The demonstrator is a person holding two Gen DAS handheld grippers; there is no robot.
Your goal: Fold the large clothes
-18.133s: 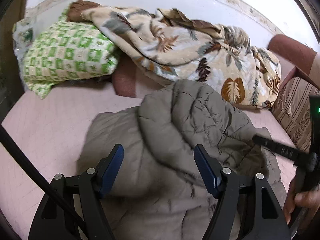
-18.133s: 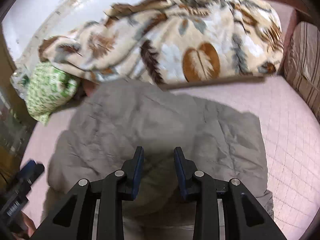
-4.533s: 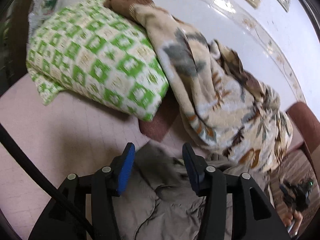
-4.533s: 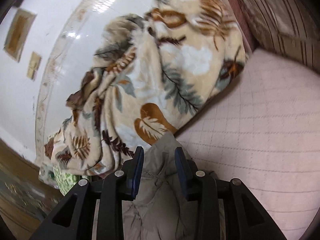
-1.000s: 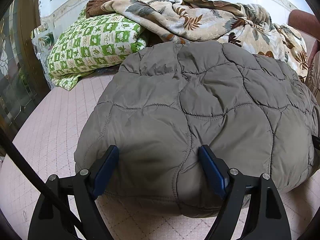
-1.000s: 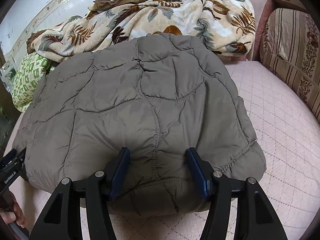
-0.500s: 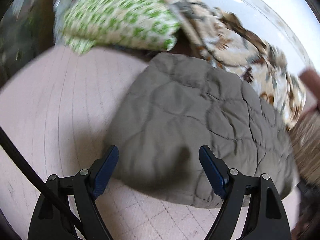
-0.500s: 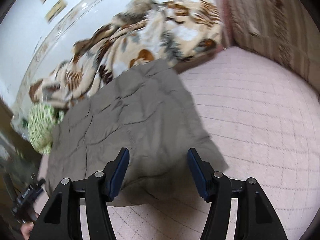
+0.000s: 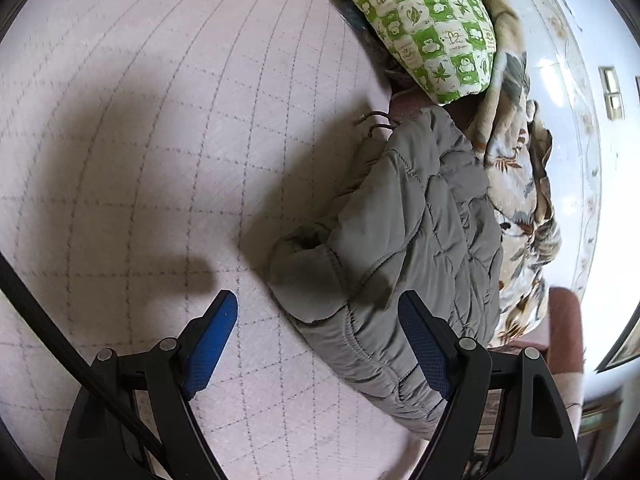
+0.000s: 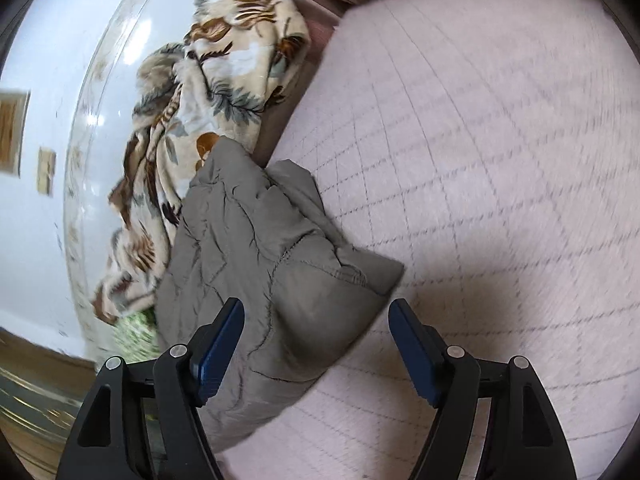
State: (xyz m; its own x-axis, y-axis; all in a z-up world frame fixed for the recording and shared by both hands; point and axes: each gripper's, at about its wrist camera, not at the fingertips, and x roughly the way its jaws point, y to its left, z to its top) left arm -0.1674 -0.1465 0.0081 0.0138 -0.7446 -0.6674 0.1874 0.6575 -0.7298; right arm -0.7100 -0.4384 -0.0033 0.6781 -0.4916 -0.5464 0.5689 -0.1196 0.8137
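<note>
Pink quilted bed [image 9: 160, 120] fills the near field of both wrist views. Left tongs [image 9: 318, 340] and right tongs [image 10: 316, 344] hang spread wide, grasping nothing, above the bed. Just beyond them lies the grey quilted jacket [image 10: 256, 264], gathered into a compact bundle toward the bed's far edge, touching the leaf-print blanket [image 10: 224, 64] beside the green pillow [image 9: 436, 20]. Judged from this, folding appears essentially finished; at most tidying remains.

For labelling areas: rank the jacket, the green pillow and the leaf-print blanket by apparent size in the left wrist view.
1. Grey quilted jacket, though nearest the camera.
2. Leaf-print blanket.
3. Green pillow, cut off by the frame edge, so unsure.
</note>
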